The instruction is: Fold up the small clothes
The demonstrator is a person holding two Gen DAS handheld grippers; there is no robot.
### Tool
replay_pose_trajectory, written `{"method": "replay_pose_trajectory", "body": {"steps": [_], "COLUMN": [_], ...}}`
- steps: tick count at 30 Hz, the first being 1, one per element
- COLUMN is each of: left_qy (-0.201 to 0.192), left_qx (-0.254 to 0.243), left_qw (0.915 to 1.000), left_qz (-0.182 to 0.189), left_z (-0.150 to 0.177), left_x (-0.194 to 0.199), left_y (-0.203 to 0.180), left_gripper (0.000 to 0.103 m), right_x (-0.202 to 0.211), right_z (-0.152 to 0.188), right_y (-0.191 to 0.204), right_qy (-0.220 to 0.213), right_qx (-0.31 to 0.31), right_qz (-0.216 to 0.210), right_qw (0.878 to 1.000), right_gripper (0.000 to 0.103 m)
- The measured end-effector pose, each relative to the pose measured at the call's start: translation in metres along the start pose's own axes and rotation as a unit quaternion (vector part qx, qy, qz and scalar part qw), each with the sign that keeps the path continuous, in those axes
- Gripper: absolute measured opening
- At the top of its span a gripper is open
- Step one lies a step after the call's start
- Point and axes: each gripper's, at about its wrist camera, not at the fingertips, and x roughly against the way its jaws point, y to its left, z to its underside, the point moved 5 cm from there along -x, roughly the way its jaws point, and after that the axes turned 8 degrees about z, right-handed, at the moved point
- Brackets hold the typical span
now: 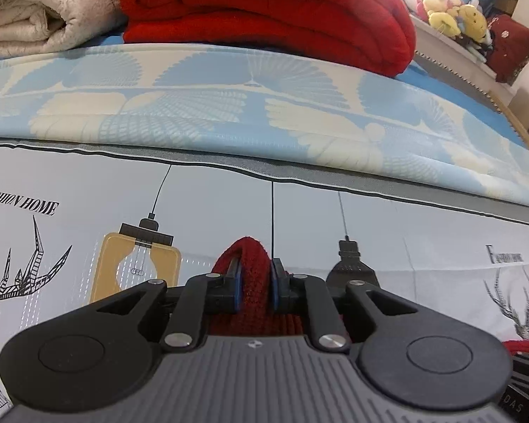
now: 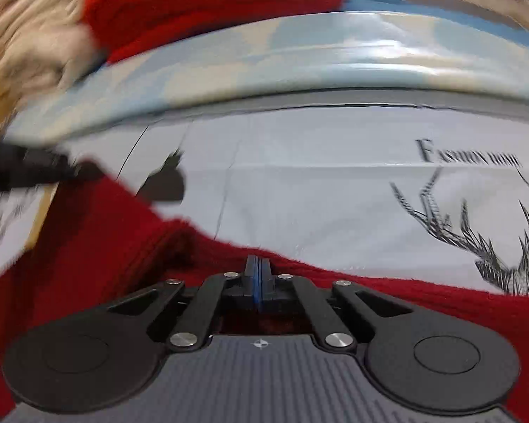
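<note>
L gripper (image 1: 255, 278) fingers clamp a fold of red knit (image 1: 250, 268); R gripper (image 2: 257, 275) fingers fully closed, pads touching.

Dark red knit garment (image 1: 252, 275) on white deer-printed sheet (image 1: 70, 211).

Black left gripper (image 1: 255, 283), blue pads, silver screws, ribbed grey base (right gripper (image 2: 257, 282) identical)

"FASHION HOME" stands in black serif capitals on the white printed bedsheet (image 1: 229, 211) — clear at the left wrist view's left edge, smaller and blurred at its right. The right wrist view shows it blurred above a stag drawing (image 2: 493, 232).
</note>
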Motion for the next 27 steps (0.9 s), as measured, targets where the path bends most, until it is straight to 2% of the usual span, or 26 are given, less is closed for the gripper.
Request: {"method": "replay_pose_trajectory", "body": {"steps": [2, 3, 4, 5, 6, 8, 9, 12, 16, 18, 21, 23, 27], "left_qy": [-0.001, -0.003, -0.005, -0.007, -0.011, -0.025, -0.029, -0.030, 0.006, 0.029, 0.056, 0.067, 0.108], "left_qx": [0.001, 0.007, 0.010, 0.011, 0.011, 0.014, 0.013, 0.005, 0.024, 0.043, 0.058, 0.078, 0.081], "left_qw": [0.9999, 0.9998, 0.9996, 0.9994, 0.9992, 0.9989, 0.9989, 0.9995, 0.9993, 0.9978, 0.9945, 0.9914, 0.9895], "left_qz": [0.014, 0.019, 0.025, 0.032, 0.036, 0.036, 0.034, 0.013, -0.027, -0.041, -0.066, -0.080, -0.051], "left_z": [0.002, 0.003, 0.005, 0.009, 0.015, 0.036, 0.049, 0.100, 0.181, 0.221, 0.271, 0.302, 0.339], "left_x": [0.013, 0.022, 0.033, 0.048, 0.063, 0.103, 0.124, 0.187, 0.255, 0.281, 0.307, 0.319, 0.319], "left_y": [0.002, 0.004, 0.005, 0.006, 0.008, 0.013, 0.015, 0.024, 0.039, 0.044, 0.042, 0.036, 0.006], "left_gripper": [0.027, 0.037, 0.042, 0.056, 0.063, 0.087, 0.092, 0.097, 0.100, 0.100, 0.100, 0.100, 0.100], "right_x": [0.008, 0.019, 0.033, 0.050, 0.069, 0.111, 0.128, 0.182, 0.233, 0.258, 0.287, 0.289, 0.285], "right_z": [0.006, 0.010, 0.015, 0.021, 0.026, 0.047, 0.057, 0.105, 0.181, 0.213, 0.247, 0.265, 0.295], "right_y": [-0.009, -0.014, -0.023, -0.033, -0.044, -0.073, -0.080, -0.089, -0.068, -0.049, -0.026, -0.018, -0.034], "right_qy": [0.003, 0.002, -0.001, -0.010, -0.024, -0.037, -0.037, -0.024, 0.029, 0.041, 0.062, 0.087, 0.078], "right_qx": [-0.010, -0.020, -0.043, -0.068, -0.093, -0.133, -0.141, -0.154, -0.143, -0.125, -0.093, -0.066, -0.091], "right_qz": [0.017, 0.025, 0.023, 0.006, -0.013, -0.015, -0.019, -0.042, -0.062, -0.076, -0.079, -0.047, -0.014], "right_qw": [1.000, 0.999, 0.999, 0.998, 0.995, 0.990, 0.989, 0.987, 0.987, 0.988, 0.991, 0.993, 0.993], "right_gripper": [0.000, 0.012, 0.021, 0.040, 0.057, 0.064, 0.063, 0.064, 0.064, 0.063, 0.064, 0.064, 0.064]}}
